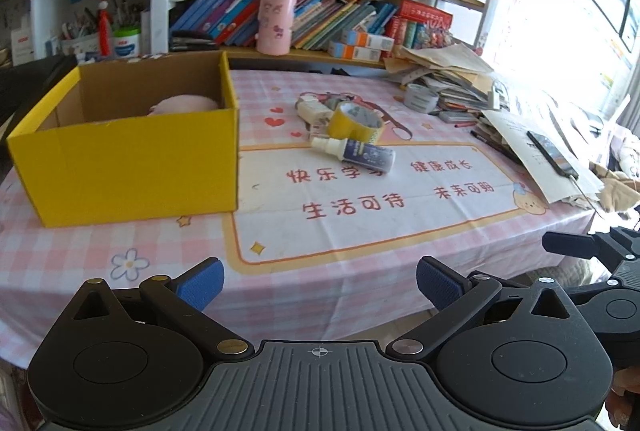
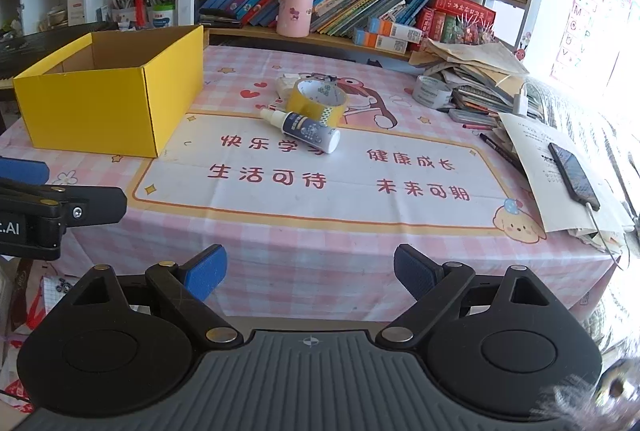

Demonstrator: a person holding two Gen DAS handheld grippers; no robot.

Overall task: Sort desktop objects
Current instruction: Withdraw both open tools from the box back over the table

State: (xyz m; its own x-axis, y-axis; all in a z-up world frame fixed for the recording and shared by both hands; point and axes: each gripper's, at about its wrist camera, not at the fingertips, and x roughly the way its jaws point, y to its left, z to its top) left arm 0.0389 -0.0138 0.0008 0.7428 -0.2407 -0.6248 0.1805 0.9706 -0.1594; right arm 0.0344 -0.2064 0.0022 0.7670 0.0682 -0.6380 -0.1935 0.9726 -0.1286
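Ok so here's my desk from left to right. Far left sits the open yellow cardboard box [image 1: 128, 151], brown inside, on the pink checked tablecloth [image 1: 120, 243]. My left camera catches a soft pink rounded thing [image 1: 185, 103] lying in the box's back corner; can't really tell what it is.

Just right of the box, near the middle of the table, is the little heap I'm sorting. There's a small white bottle-ish item [image 1: 310, 107] at the back, half hidden, so no idea what exactly. In front of it stands a roll of yellow tape [image 1: 354, 123] on its edge, and right against the roll's front lies a white spray bottle with a dark blue label [image 1: 354, 153], on its side, nozzle pointing toward the box. All of that is well apart from both my claws.

Further right there's a grey roll of tape [image 1: 420, 97] next to a messy stack of papers and books [image 1: 452, 71], and a dark phone [image 2: 574, 175] resting on a white sheet at the table's right edge.

My left claw [image 1: 320, 281] hangs over the near edge of the table, blue pads spread wide, nothing between them. My right claw [image 2: 310, 271] is the same deal: wide apart and empty, over the near edge, beside the left one.
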